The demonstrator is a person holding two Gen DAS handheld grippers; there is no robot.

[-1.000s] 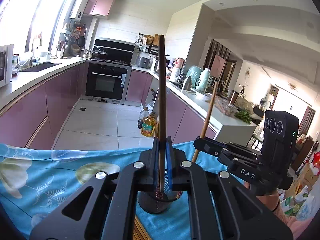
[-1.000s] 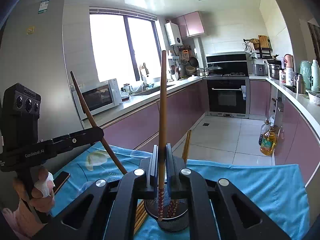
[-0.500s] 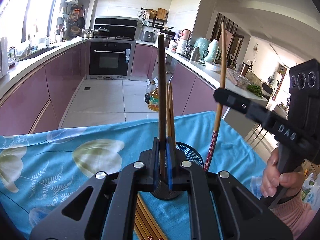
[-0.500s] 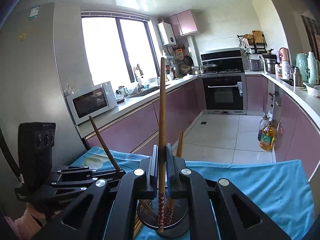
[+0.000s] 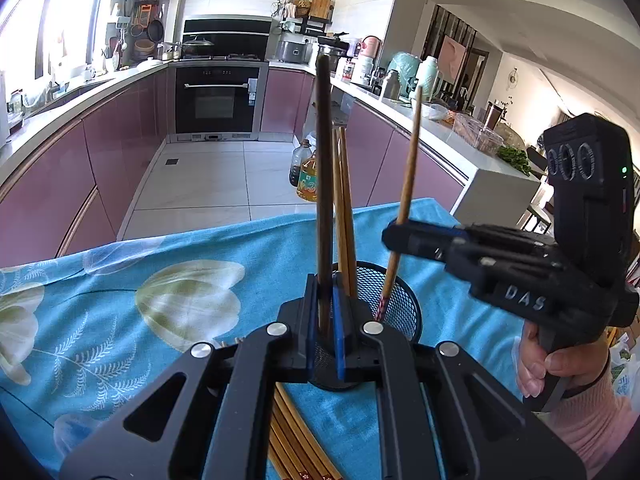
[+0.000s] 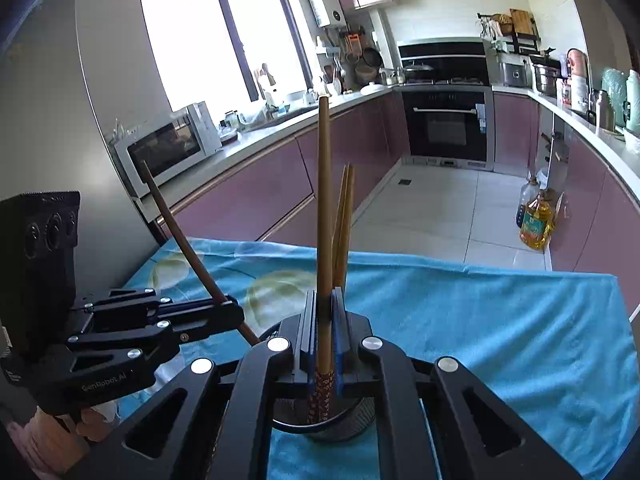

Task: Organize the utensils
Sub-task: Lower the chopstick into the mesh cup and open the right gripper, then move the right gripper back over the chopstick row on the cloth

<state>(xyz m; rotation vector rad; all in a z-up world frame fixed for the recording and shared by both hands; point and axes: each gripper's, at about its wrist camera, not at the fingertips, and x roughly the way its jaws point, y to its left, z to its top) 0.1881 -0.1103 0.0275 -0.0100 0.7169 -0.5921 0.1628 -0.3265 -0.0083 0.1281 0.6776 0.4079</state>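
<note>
1. Since a second ago I see both hands lower: the mesh holder (image 5: 394, 300), which then sat low behind my left jaws, now shows its rim beside them, and the right-hand chopstick's patterned tip has dropped inside the rim.
2. My left gripper (image 5: 325, 320) is clenched on a dark brown chopstick (image 5: 323, 184), held nearly upright, its lower end reaching down over the holder.
3. My right gripper (image 6: 325, 340) is clamped on a lighter tan chopstick (image 6: 325, 208); its lower end carries a red-brown band with small pale flecks and sits inside the cup.
4. From the left wrist view that same gripper (image 5: 404, 236) comes in from the right, its stick leaning slightly, patterned tip within the mesh.
5. The holder is a round black wire-mesh cup with a solid rim, standing on the cloth. Two plain tan chopsticks (image 5: 343, 204) already stand in it, leaning together.
6. More chopsticks (image 5: 296, 440) lie flat in a bundle on the cloth, just below my left jaws; they look like smooth wood or bamboo, some with patterned ends.
7. The tablecloth (image 5: 120, 296) is turquoise fabric printed with pale tulips and white fern sprigs.
8. A hand (image 5: 560, 364) in a pink sleeve grips the right handle.
</note>
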